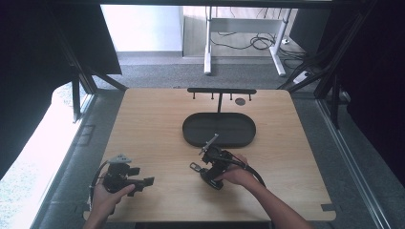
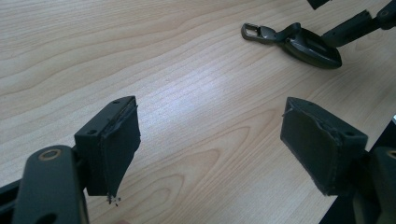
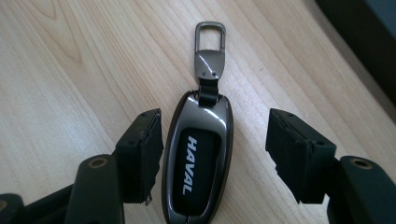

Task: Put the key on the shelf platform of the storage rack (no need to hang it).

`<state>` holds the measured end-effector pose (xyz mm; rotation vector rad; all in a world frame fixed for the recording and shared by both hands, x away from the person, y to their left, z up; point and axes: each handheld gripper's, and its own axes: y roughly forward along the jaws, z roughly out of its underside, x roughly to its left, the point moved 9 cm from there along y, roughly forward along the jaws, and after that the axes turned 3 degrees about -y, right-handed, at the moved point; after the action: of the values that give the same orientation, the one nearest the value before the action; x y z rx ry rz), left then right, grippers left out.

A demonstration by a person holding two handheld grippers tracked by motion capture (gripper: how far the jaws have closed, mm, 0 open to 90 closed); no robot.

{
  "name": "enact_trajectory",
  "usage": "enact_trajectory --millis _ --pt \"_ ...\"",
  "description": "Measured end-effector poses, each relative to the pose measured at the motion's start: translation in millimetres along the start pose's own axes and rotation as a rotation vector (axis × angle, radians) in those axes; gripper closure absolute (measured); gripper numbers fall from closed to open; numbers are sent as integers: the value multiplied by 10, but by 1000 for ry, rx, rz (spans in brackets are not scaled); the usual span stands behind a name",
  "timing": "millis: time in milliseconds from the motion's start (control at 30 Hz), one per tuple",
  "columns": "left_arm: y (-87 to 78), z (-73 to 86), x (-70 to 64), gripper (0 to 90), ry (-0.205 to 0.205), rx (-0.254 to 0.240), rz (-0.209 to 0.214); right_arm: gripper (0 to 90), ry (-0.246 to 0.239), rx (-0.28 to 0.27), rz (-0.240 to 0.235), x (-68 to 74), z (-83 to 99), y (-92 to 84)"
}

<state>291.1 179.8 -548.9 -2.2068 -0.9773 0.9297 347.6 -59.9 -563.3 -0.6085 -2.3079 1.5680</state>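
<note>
I am straddling the dark grey metal car key fob [image 3: 198, 154], the one with white lettering on its black face and a clip ring at its far end, with my right gripper [image 3: 215, 149]. My pads are standing partly spread on either side of its body; the left pad looks just beside the fob's edge and the right pad is clearly apart from it, so I am not pressing on anything yet. The fob is lying flat on the pale wood-grain table [image 1: 153, 124], near my edge of it, just in front of the black oval tray [image 1: 191, 131] with its black T-shaped hook stand [image 1: 220, 90]. My left gripper [image 2: 210, 135] is hanging wide open over bare wood, off to the side, holding nothing.

I am judging the risks like this: the fob is off-centre between my pads, so closing now could make one pad arrive first and push the smooth metal shell sideways or spin it. It is also lying low and flat, so I could scrape the tabletop or pinch only the rounded rim and have it squirt out.

The tabletop is smooth and glossy. Beyond it I am seeing grey carpet, white desk legs, loose cables and dark curtain frames.
</note>
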Motion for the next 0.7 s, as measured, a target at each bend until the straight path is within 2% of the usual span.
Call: enact_trajectory --millis 233,700 --pt "3 2 -3 201 1 3 1 377 6 21 -8 22 48 86" --pt "4 4 1 201 1 3 0 417 -10 71 -12 65 110 247"
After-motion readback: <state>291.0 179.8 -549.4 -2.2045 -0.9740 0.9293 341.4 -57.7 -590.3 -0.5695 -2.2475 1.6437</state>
